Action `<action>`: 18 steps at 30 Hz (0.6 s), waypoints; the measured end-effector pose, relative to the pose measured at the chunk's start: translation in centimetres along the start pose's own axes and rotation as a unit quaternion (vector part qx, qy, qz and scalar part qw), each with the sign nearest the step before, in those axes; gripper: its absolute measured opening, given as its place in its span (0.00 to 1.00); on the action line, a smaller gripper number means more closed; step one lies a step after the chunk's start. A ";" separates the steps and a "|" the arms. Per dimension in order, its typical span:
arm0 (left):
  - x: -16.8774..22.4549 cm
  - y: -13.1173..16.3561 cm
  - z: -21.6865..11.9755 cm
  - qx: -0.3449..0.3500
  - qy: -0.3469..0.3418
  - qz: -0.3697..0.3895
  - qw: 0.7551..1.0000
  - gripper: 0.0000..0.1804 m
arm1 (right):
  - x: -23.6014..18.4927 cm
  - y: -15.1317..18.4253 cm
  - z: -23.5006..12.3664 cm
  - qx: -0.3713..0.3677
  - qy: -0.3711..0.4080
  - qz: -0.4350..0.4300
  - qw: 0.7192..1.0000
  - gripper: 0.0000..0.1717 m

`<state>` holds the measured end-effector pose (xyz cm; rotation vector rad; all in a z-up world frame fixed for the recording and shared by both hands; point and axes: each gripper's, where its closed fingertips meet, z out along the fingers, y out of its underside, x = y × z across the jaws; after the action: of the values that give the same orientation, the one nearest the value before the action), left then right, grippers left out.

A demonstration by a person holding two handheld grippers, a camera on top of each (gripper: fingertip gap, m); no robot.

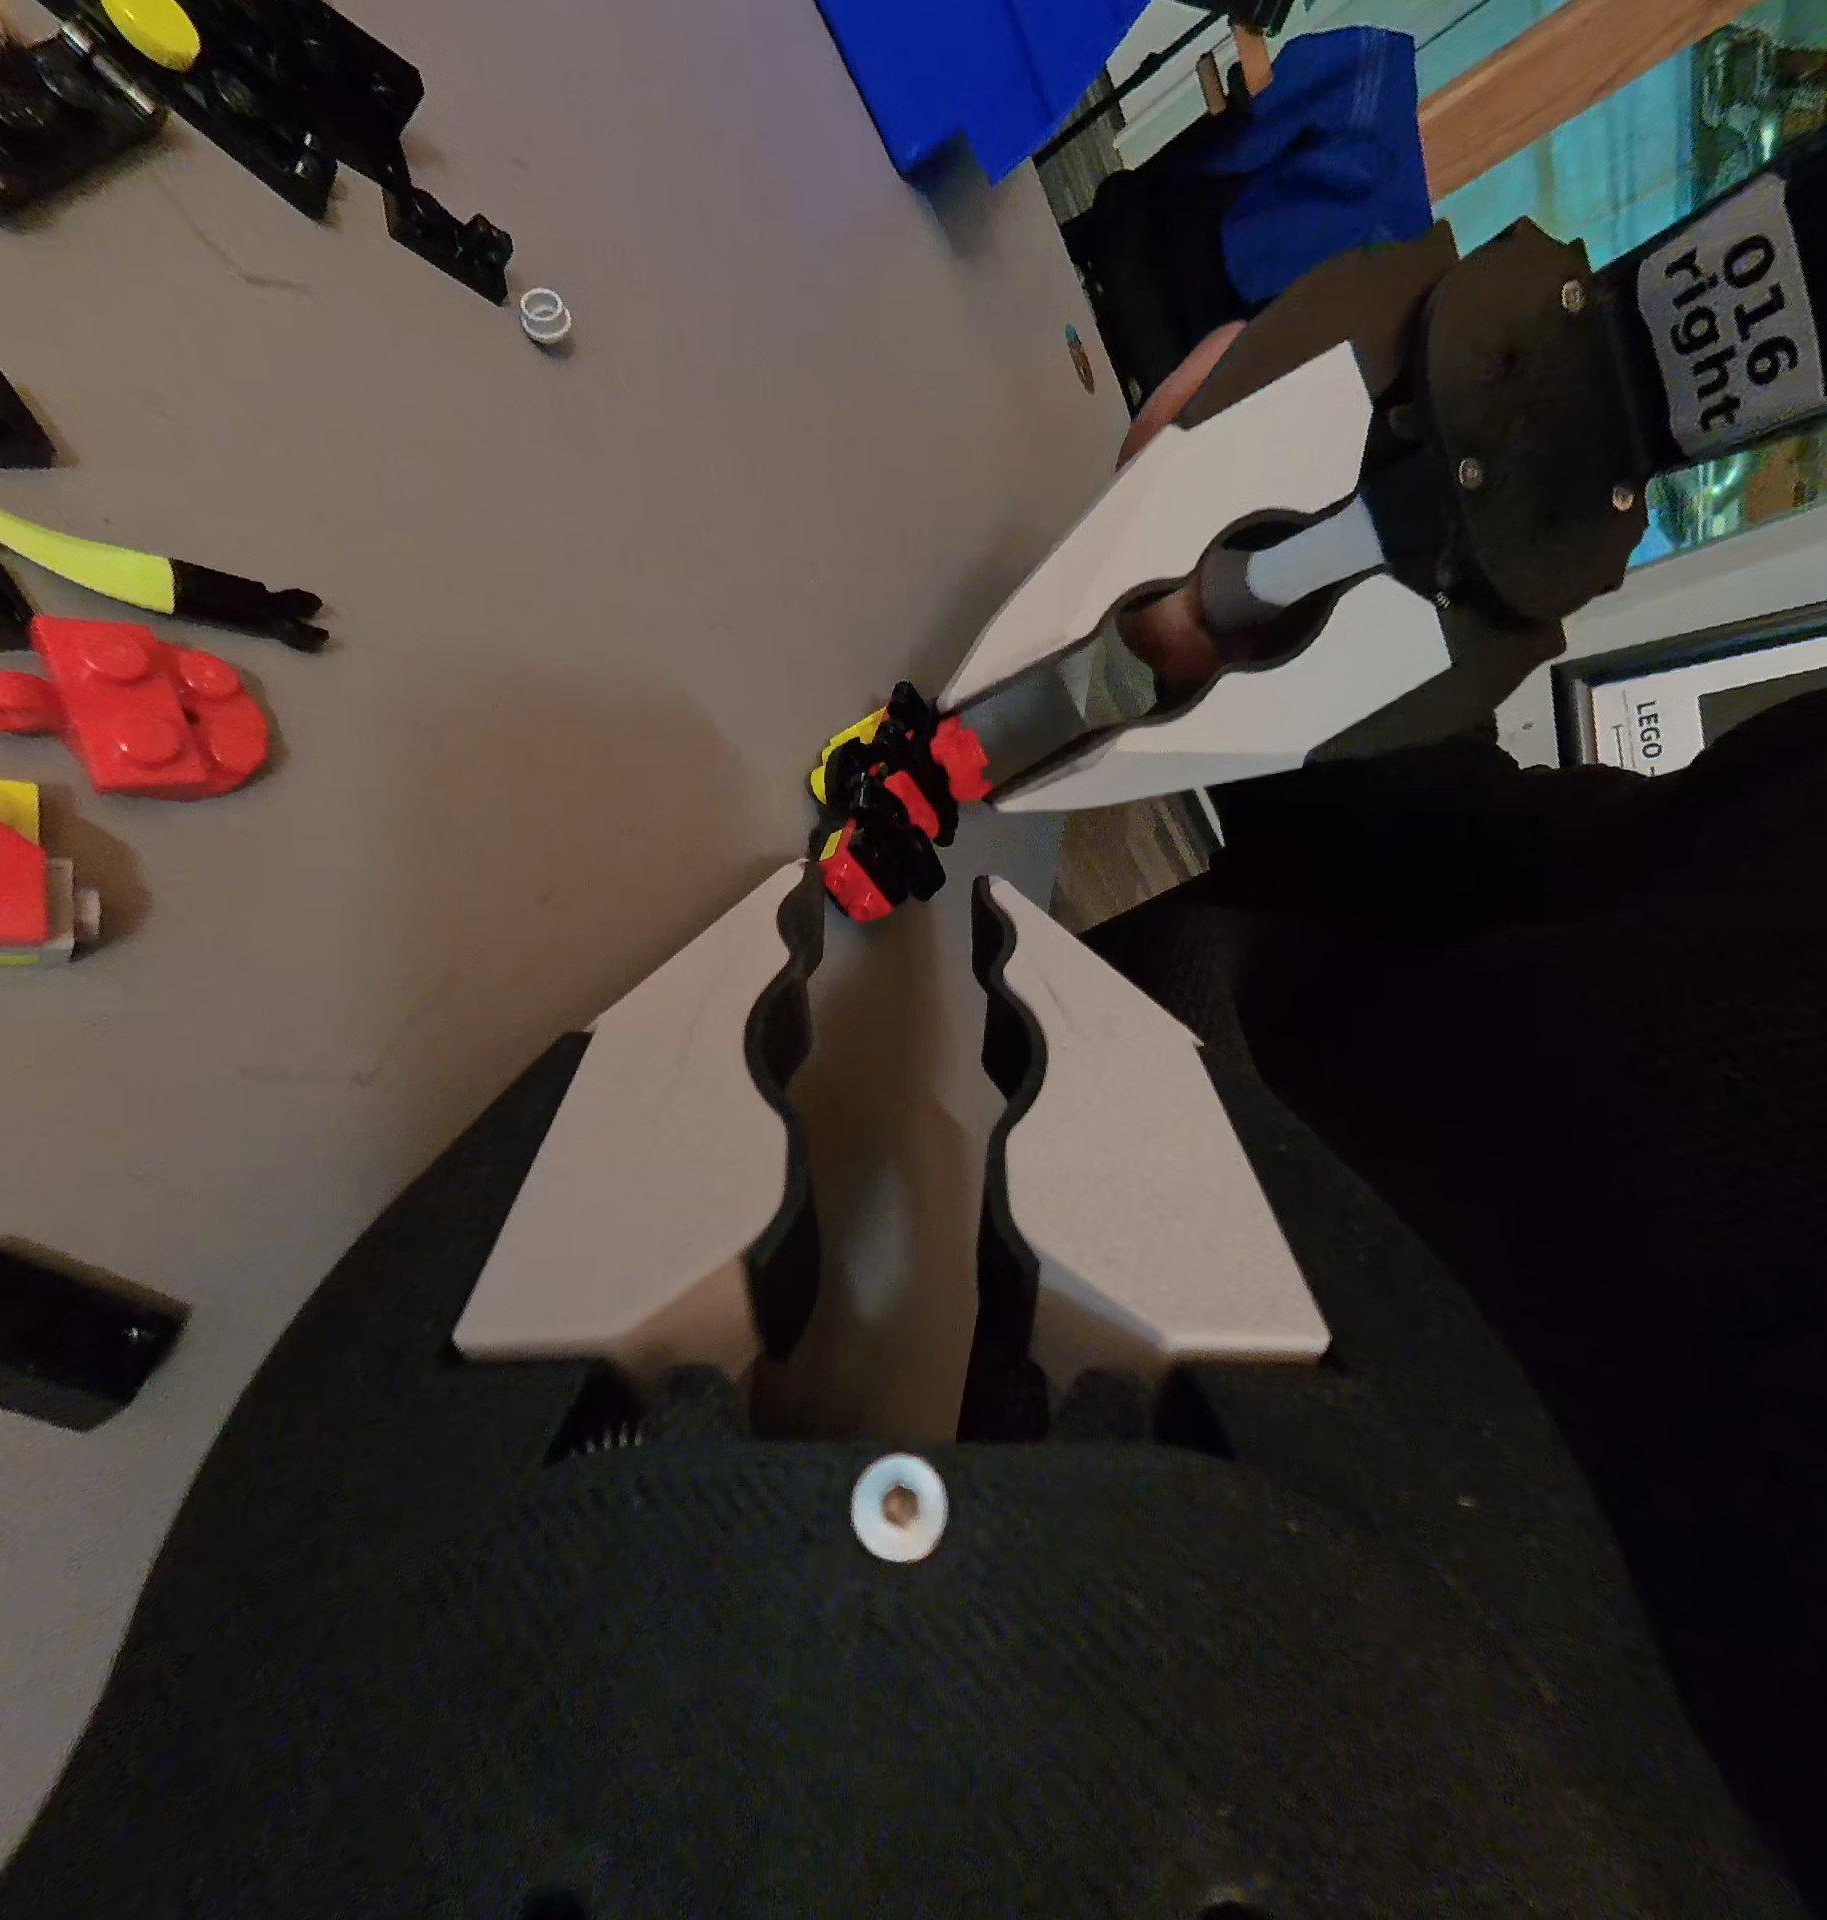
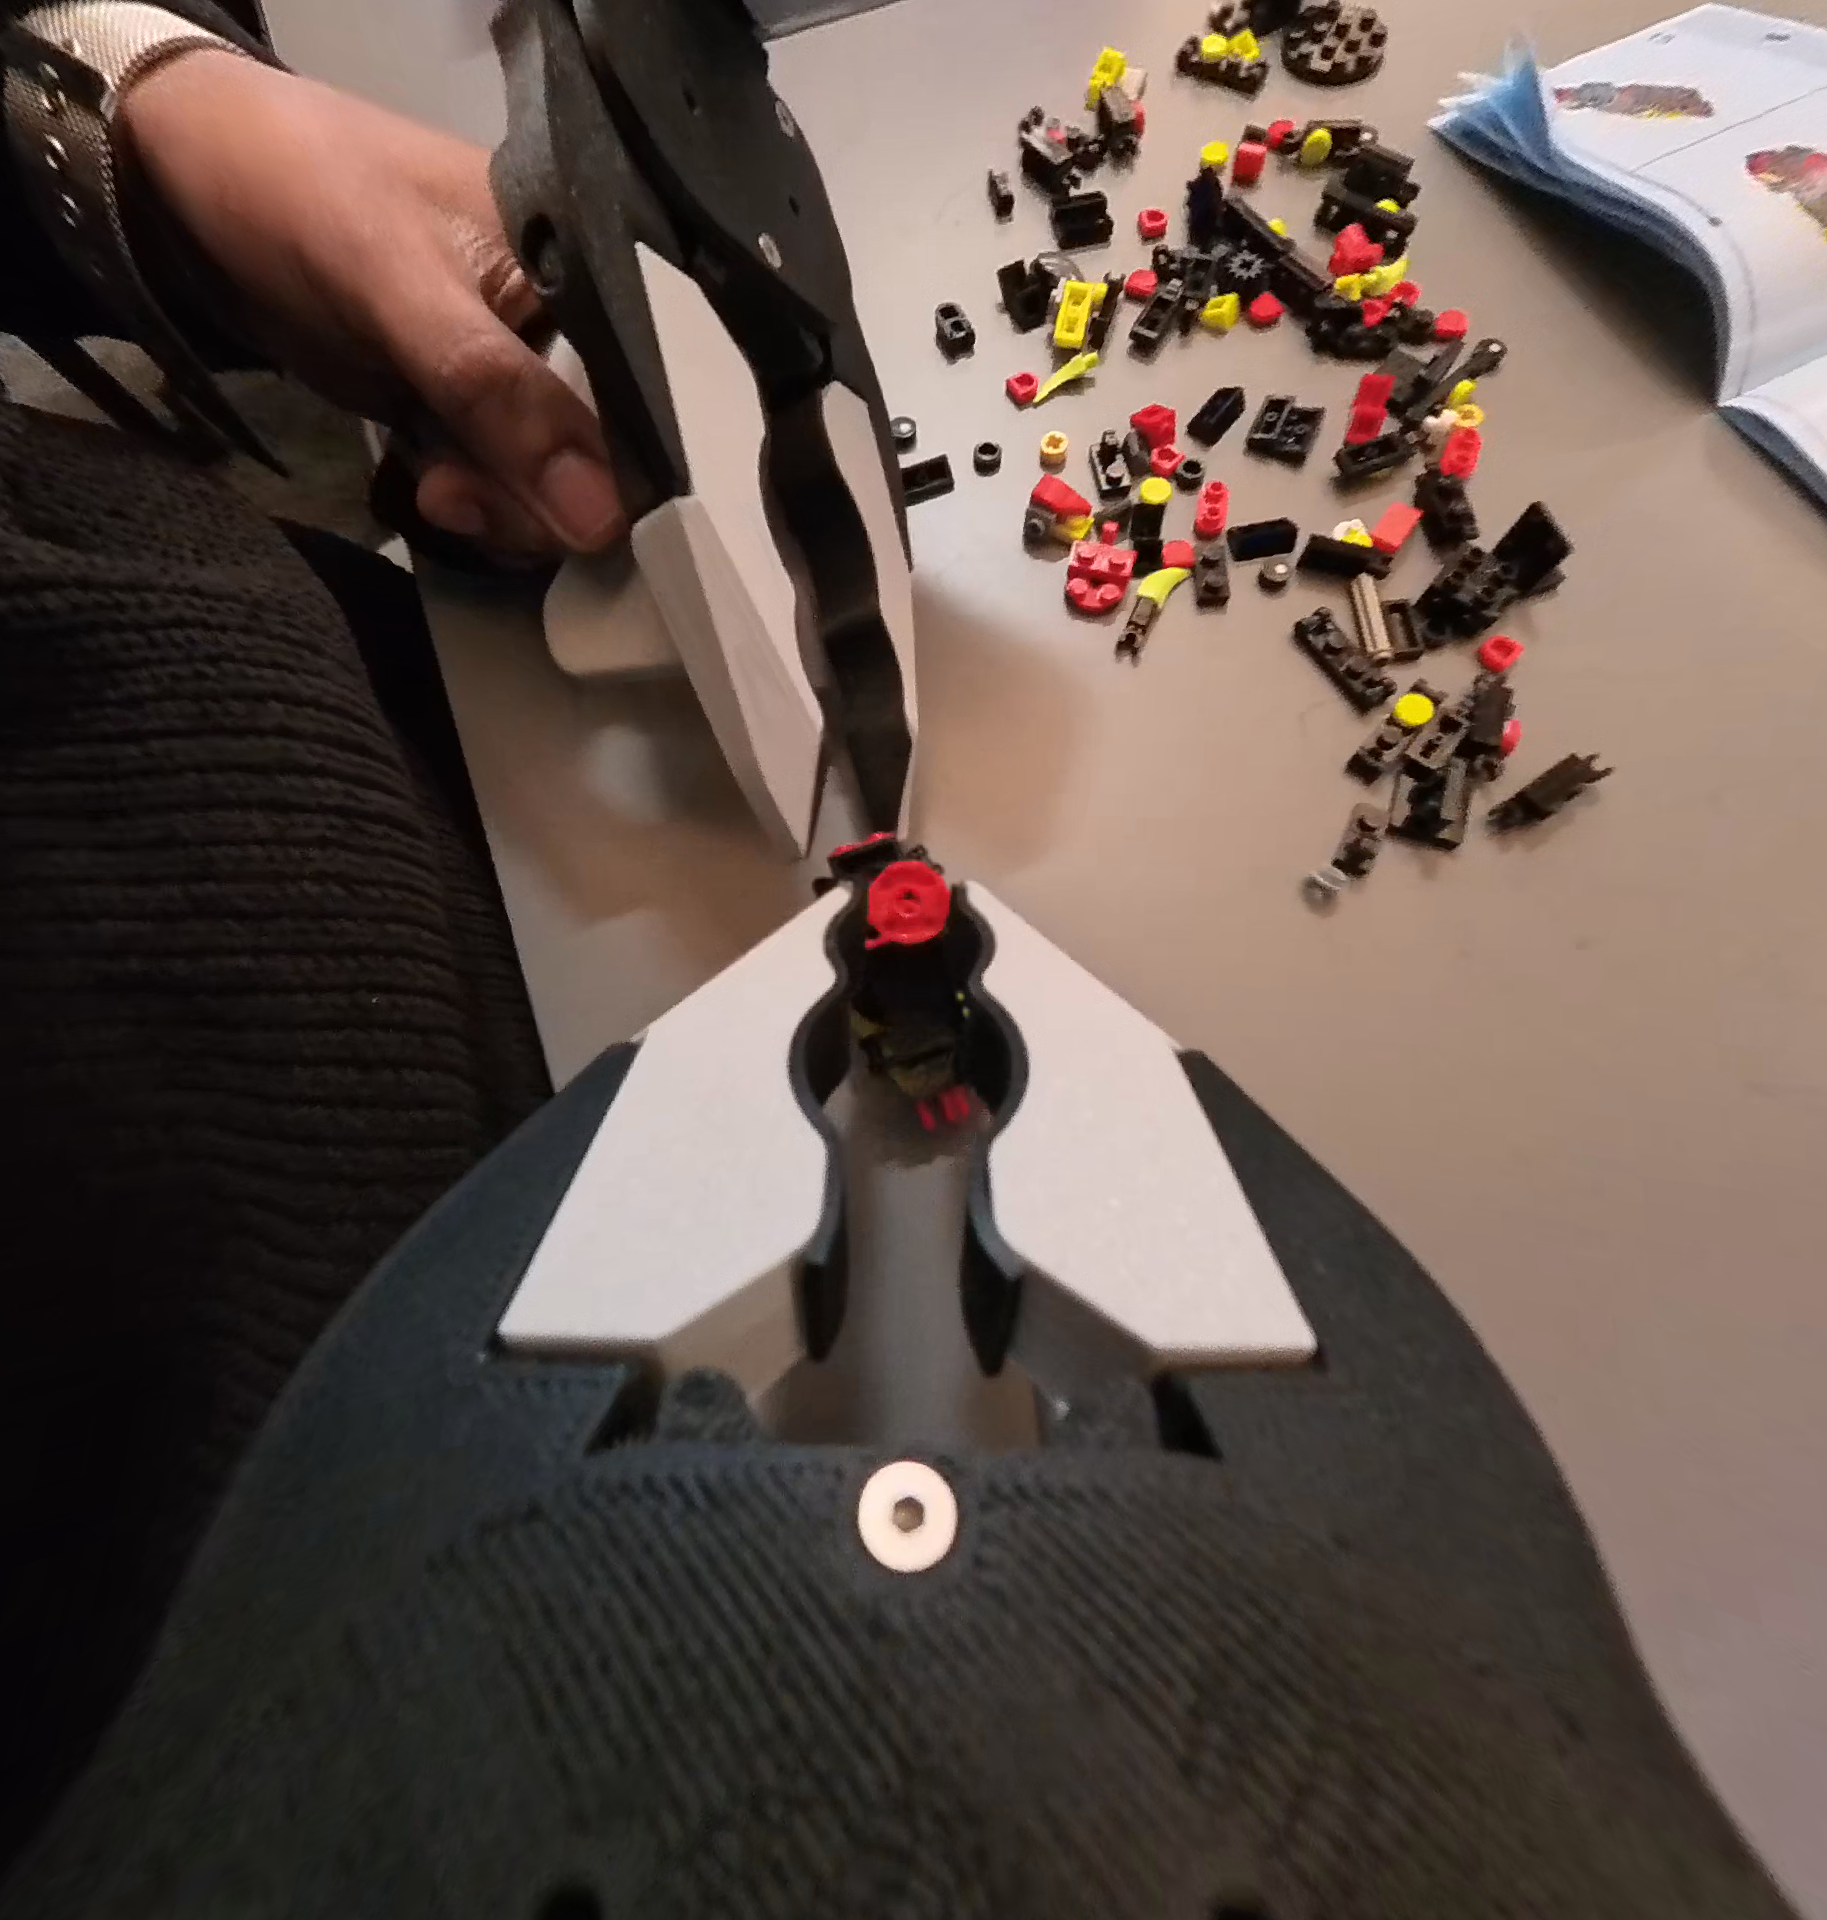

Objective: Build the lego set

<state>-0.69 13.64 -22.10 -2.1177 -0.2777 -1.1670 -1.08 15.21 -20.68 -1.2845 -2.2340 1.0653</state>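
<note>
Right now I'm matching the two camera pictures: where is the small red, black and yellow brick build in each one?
Left wrist view: the brick build sits at centre, at the right gripper's tips, just beyond this view's own open fingers.
Right wrist view: the brick build is at centre, between this view's own fingers.
Shared landmark: the grey table.

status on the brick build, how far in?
Done: a small red, black and yellow brick assembly exists. In hand: right gripper clamps it; left gripper is open, one finger at it. Left: most loose bricks lie unused on the table beside the open booklet.
</note>
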 end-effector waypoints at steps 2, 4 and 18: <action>0.0 0.0 0.0 0.000 0.000 0.001 1.000 0.15 | 0.2 0.0 -0.2 0.006 0.000 0.005 1.000 0.08; 0.0 0.0 0.0 0.000 0.000 0.001 1.000 0.15 | 0.2 -0.2 -0.4 0.017 -0.006 0.013 1.000 0.08; -0.1 -0.1 0.0 0.001 0.001 0.007 1.000 0.14 | -0.3 -0.9 -0.8 0.059 -0.036 0.038 0.997 0.08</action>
<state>-0.80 13.68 -22.12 -2.1122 -0.2628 -1.1610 -0.99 14.98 -19.45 -1.3088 -2.1527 1.2713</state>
